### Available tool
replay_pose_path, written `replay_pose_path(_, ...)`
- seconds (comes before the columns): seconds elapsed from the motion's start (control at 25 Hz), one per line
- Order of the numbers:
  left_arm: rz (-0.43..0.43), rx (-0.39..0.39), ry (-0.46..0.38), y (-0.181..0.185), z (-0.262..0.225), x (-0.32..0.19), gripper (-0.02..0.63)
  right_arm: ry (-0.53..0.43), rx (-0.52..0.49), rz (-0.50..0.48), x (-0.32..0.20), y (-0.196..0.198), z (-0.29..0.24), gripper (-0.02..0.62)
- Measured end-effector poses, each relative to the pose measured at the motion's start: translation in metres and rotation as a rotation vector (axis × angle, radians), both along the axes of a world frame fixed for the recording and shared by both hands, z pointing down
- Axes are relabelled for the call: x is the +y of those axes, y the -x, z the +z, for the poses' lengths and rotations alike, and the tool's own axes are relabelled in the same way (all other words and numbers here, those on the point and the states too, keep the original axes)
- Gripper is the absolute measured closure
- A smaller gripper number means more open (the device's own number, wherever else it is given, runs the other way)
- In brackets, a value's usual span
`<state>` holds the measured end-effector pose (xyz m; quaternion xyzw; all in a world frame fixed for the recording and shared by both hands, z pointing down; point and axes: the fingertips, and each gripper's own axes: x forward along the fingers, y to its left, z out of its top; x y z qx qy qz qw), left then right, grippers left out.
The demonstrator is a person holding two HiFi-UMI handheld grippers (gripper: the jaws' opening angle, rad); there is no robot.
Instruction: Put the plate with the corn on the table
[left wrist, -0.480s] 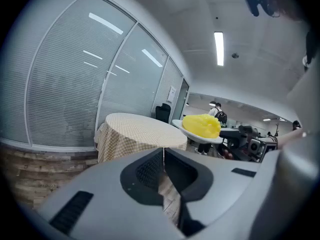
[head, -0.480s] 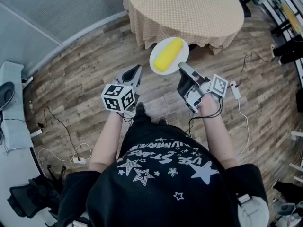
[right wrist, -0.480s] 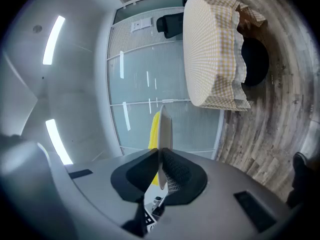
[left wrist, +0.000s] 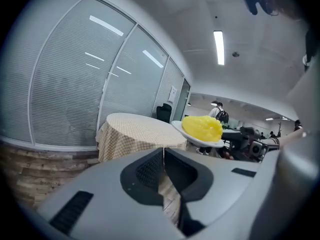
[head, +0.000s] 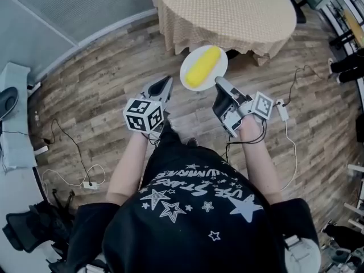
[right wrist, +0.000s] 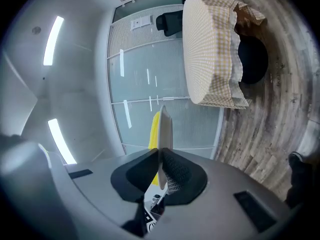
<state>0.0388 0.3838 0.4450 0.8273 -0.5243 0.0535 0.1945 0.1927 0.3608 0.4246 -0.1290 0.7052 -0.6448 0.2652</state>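
Observation:
A white plate [head: 216, 75] with a yellow corn cob [head: 203, 66] on it hangs over the wooden floor, just short of the round table [head: 227, 10] with a checkered cloth. My right gripper [head: 218, 85] is shut on the plate's near rim. In the right gripper view the plate [right wrist: 164, 129] stands edge-on between the jaws, the corn [right wrist: 154, 129] behind it and the table [right wrist: 207, 49] ahead. My left gripper [head: 166, 83] is shut and holds nothing, left of the plate. The left gripper view has the plate [left wrist: 192, 138], the corn [left wrist: 202, 128] and the table [left wrist: 135, 131].
Cables [head: 74, 172] trail over the wooden floor at the left, and a white adapter with a cord [head: 282, 110] lies at the right. A glass partition [head: 68, 10] curves behind the table. Shelving [head: 347, 16] stands at the far right. A dark chair [left wrist: 163, 112] sits behind the table.
The table and floor have slid slightly nearer in the head view. Both grippers and the plate keep the same pose relative to each other.

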Motion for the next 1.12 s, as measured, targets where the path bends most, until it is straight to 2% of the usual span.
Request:
replay_pose_path(0.36,0.000,-0.003,0.001,-0.002,0.002,0.000,0.592,-0.010,0.005,0.007,0.001,-0.003,0.003,0.558)
replay_pose_path(0.68,0.019,0.018,0.016,0.014,0.004,-0.010,0.592,-0.024,0.004,0.013,-0.011,0.014,-0.004,0.558)
replay_pose_path(0.92,0.079,0.020,0.037,0.021,0.011,-0.032,0.592,-0.017,0.000,0.041,-0.027,0.028,-0.002,0.557)
replay_pose_path(1.12,0.128,0.026,0.038,0.034,0.011,-0.071,0.592,-0.020,0.016,0.077,-0.055,0.044,-0.002,0.557)
